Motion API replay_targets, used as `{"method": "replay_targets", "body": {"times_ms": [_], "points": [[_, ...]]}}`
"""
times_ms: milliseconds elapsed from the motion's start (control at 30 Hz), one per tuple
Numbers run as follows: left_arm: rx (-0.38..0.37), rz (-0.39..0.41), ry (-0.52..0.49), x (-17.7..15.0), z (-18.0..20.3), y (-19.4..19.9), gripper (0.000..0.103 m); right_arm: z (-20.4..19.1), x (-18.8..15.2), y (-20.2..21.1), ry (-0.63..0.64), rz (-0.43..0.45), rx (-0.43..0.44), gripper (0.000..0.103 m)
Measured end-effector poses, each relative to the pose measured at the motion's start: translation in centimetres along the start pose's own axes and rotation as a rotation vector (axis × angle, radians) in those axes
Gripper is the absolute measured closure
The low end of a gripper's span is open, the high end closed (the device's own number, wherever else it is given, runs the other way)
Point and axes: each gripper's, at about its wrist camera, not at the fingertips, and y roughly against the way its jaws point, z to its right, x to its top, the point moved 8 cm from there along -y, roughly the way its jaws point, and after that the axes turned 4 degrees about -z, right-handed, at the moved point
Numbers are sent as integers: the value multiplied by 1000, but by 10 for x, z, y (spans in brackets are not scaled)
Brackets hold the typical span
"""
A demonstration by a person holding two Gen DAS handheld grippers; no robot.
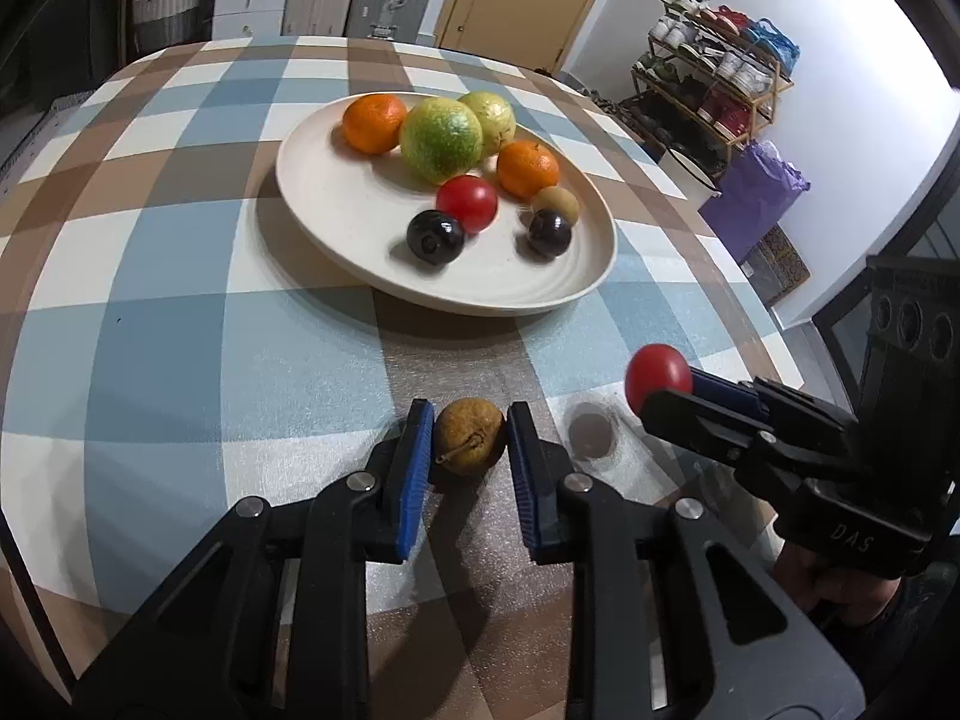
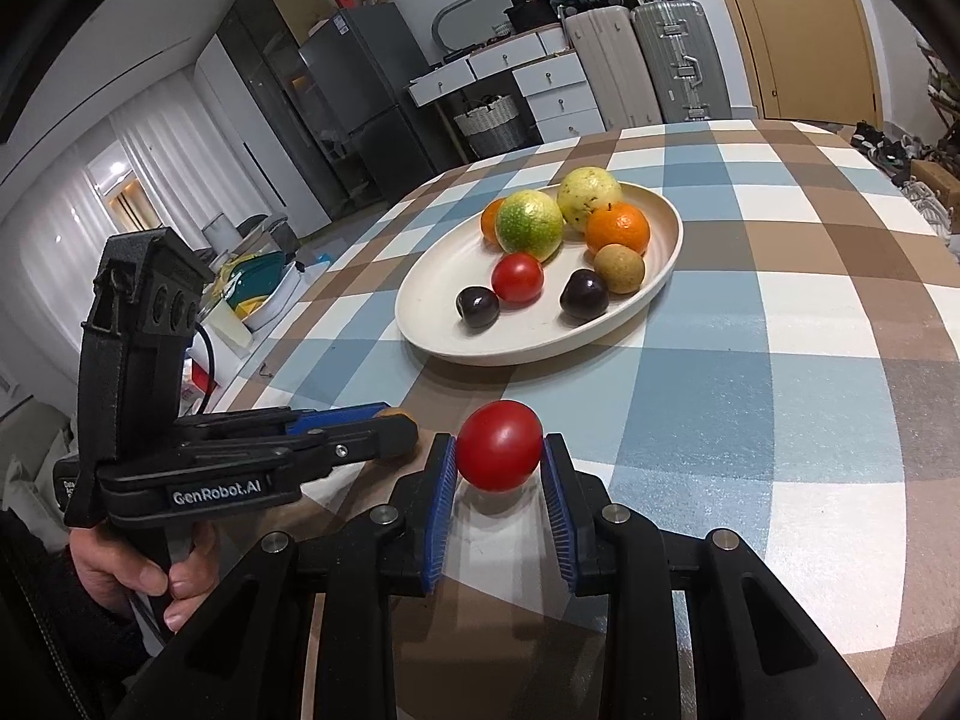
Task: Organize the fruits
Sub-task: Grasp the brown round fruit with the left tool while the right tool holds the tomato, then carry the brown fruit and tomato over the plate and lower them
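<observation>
A cream plate (image 1: 336, 204) (image 2: 432, 312) on the checked tablecloth holds two oranges, two green-yellow fruits, a red tomato (image 1: 467, 203), a small brown fruit and two dark plums. My left gripper (image 1: 470, 432) is shut on a brown round fruit (image 1: 469, 433) near the table's front edge. My right gripper (image 2: 499, 450) is shut on a red tomato (image 2: 500, 445) and holds it above the cloth; the tomato also shows in the left wrist view (image 1: 657, 377), with its shadow below. The left gripper shows in the right wrist view at the left (image 2: 384, 420).
The table (image 1: 180, 360) edge curves close on the right in the left wrist view. A shoe rack (image 1: 714, 72) and purple bag stand beyond it. Drawers, suitcases (image 2: 660, 60) and a fridge stand past the far side.
</observation>
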Motion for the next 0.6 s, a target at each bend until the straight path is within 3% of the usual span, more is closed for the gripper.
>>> {"method": "replay_targets", "body": {"times_ms": [600], "points": [[-55, 41, 18, 34, 4, 14, 81, -3, 32, -8, -3, 9, 56, 74]]}}
